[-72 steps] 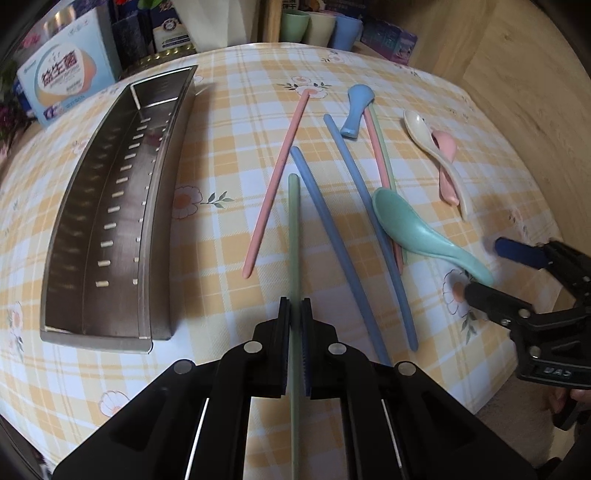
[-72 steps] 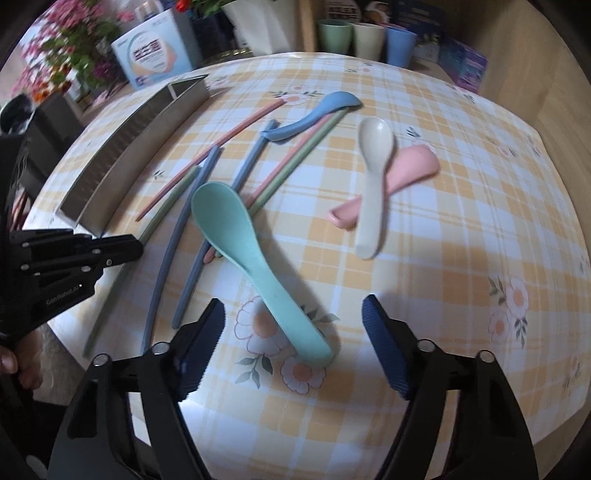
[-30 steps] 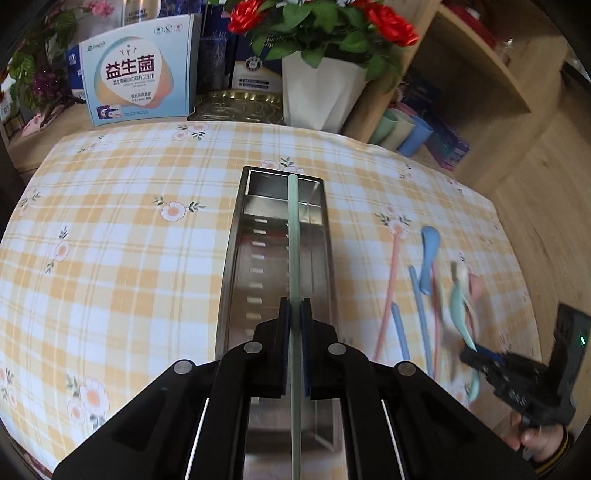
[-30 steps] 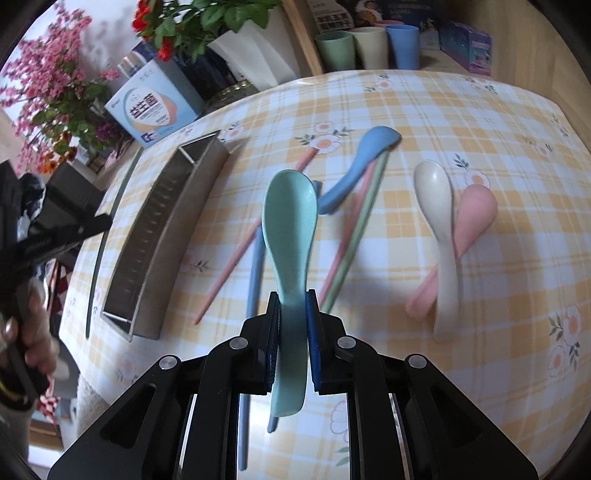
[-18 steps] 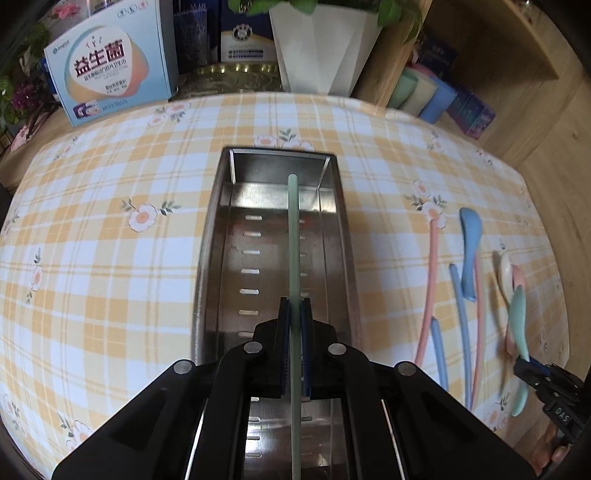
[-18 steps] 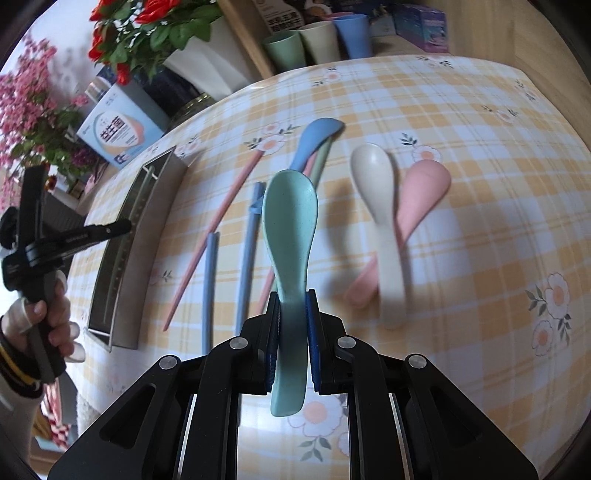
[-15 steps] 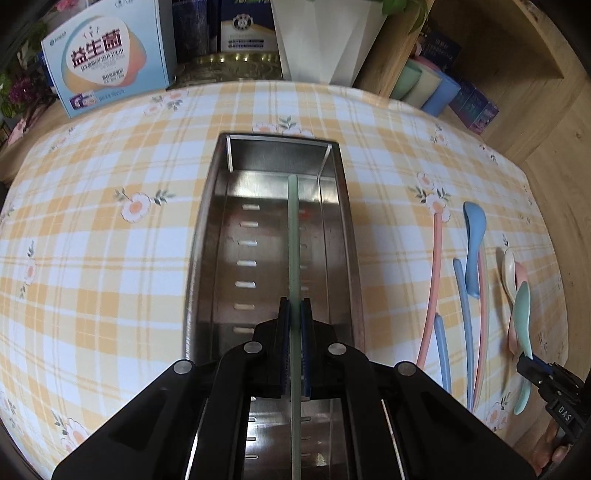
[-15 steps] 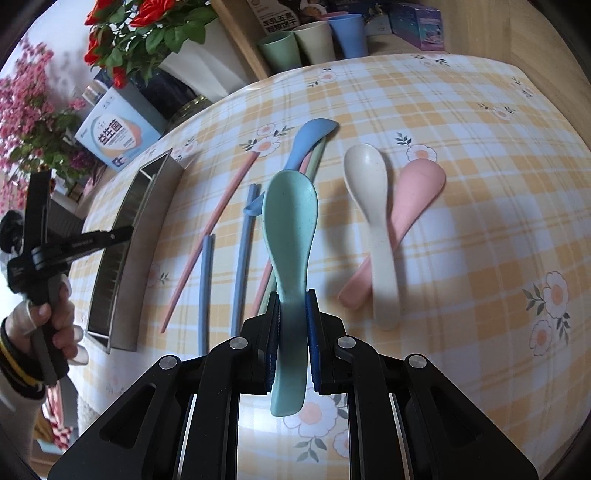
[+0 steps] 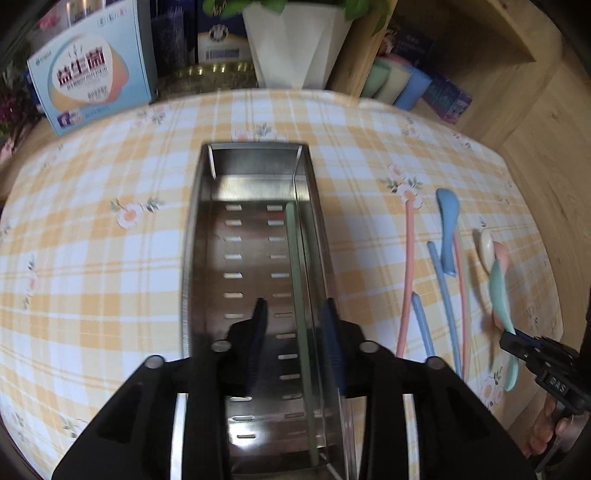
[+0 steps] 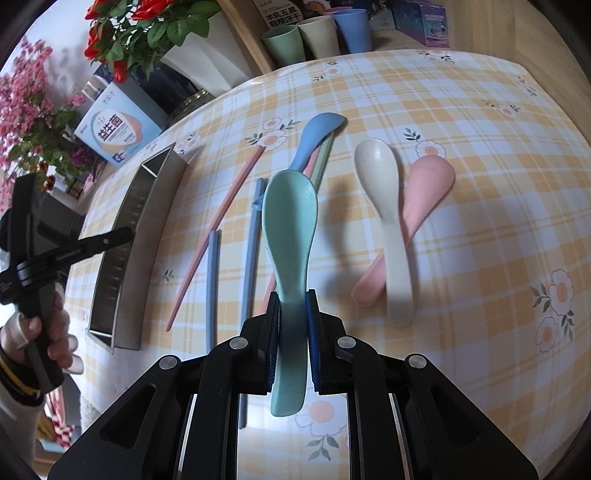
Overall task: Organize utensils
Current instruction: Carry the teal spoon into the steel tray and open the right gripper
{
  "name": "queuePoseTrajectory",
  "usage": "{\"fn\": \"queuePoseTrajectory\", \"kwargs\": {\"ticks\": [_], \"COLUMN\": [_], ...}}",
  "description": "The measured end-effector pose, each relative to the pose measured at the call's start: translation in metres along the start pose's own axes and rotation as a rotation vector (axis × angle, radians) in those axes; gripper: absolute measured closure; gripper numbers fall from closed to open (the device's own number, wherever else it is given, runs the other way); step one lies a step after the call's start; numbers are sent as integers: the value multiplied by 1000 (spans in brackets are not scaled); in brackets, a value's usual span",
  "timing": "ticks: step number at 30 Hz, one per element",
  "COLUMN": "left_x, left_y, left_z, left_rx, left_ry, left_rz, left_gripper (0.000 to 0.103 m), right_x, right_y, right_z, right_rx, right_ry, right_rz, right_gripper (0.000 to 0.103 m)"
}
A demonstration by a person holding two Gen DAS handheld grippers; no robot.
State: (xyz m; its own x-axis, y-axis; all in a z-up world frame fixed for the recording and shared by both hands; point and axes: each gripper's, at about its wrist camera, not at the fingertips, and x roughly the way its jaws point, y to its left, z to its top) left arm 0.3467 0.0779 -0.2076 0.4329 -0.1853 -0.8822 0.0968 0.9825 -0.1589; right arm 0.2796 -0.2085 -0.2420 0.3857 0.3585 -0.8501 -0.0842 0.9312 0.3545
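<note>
A long steel tray [image 9: 192,258] with a slotted floor lies on the checked tablecloth. My left gripper [image 9: 293,314] hangs over its near half, jaws opening. A green chopstick [image 9: 297,280] lies loose in the tray along its right wall, free of the pads. My right gripper [image 10: 291,306] is shut on the handle of a mint green spoon [image 10: 290,221], held above the table. On the cloth lie a blue spoon [image 10: 314,138], a cream spoon [image 10: 384,192], a pink spoon [image 10: 421,195], pink chopsticks [image 10: 218,218] and blue chopsticks [image 10: 253,236].
A blue-and-white box [image 9: 88,74], a white flower pot [image 9: 295,40] and stacked cups [image 10: 317,33] stand behind the table's far edge. A wooden wall [image 9: 546,122] runs along the right. A person's hand [image 10: 44,332] holds the left gripper's handle.
My left gripper's jaws have parted and let go of the green chopstick, which now rests in the tray by the right wall. The right gripper keeps the mint spoon aloft.
</note>
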Motion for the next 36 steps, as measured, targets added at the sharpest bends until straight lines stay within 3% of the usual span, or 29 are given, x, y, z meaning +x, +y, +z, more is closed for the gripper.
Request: {"fn": "queuePoseTrajectory", "kwargs": {"ticks": [8, 11, 17, 23, 28, 36], "left_x": [-40, -50, -64, -79, -90, -94], "left_y": [22, 37, 74, 108, 128, 149], "left_z": [-12, -17, -28, -42, -55, -67], "left_rx": [31, 30, -4, -46, -93, -146], "left_ry": [-100, -122, -140, -186, -230, -236], "left_rz": [69, 104, 154, 143, 117, 98], "left_gripper": [16, 6, 6, 6, 6, 6], "right_x": [8, 15, 39, 68, 100, 138], "right_y": [39, 64, 125, 182, 208, 226], "right_z": [17, 25, 49, 76, 91, 101], "right_rx": [-34, -61, -119, -182, -190, -240], "right_ry": [45, 57, 87, 108, 148, 167], "right_rz": [10, 15, 27, -9, -47, -127], "right_gripper": [89, 89, 89, 89, 89, 89]}}
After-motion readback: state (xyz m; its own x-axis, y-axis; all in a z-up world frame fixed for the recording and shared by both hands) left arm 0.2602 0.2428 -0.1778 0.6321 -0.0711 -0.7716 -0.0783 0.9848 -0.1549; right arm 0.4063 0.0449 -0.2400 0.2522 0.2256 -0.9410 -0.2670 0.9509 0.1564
